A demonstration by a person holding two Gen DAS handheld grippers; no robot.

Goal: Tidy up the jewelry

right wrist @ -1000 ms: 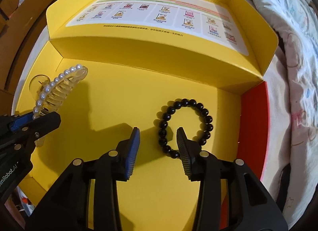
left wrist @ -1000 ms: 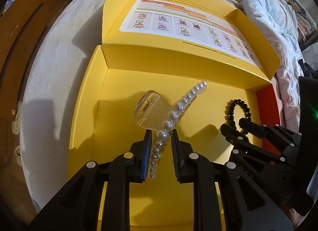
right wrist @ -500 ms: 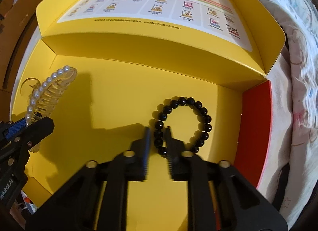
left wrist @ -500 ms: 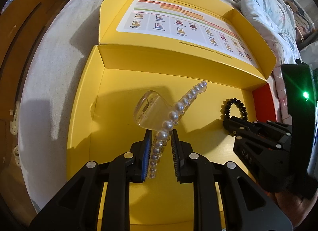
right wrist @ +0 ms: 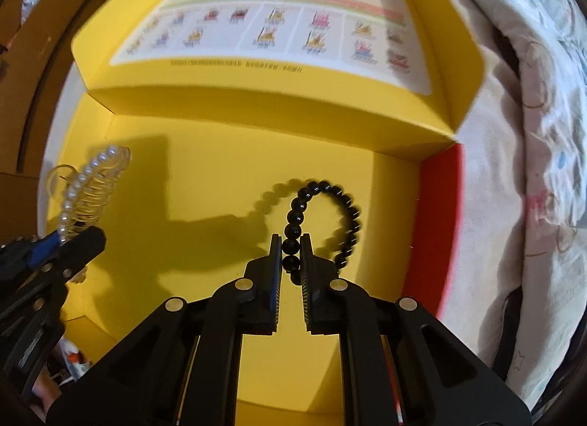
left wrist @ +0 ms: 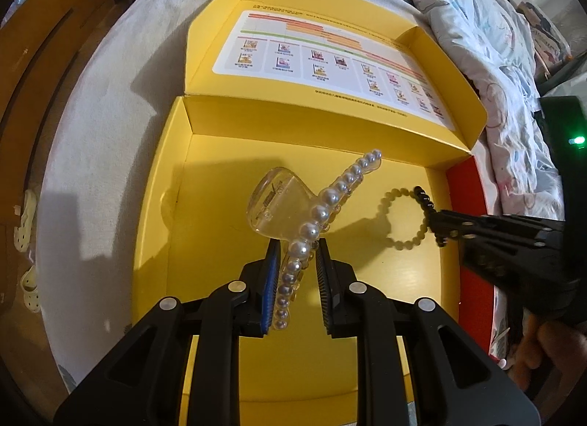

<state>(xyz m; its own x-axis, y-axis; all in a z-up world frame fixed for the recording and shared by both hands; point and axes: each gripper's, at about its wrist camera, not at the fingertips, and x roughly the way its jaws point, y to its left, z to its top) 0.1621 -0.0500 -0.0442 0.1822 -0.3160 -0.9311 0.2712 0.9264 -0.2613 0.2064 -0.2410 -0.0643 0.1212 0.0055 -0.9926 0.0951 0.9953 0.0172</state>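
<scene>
While we work over the open yellow cardboard box point(right wrist: 205, 176), our right gripper point(right wrist: 291, 253) is clamped on the black round-bead bracelet point(right wrist: 332, 213), which dangles clear of the floor toward one o'clock, and our left gripper point(left wrist: 295, 264) pinches the clear plastic pearl-lined hair claw point(left wrist: 293, 206), apparently for sorting.

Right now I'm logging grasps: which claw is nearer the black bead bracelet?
Right. The right claw is clamped on the black bead bracelet; the left claw sits apart, gripping the pearl hair clip.
</scene>
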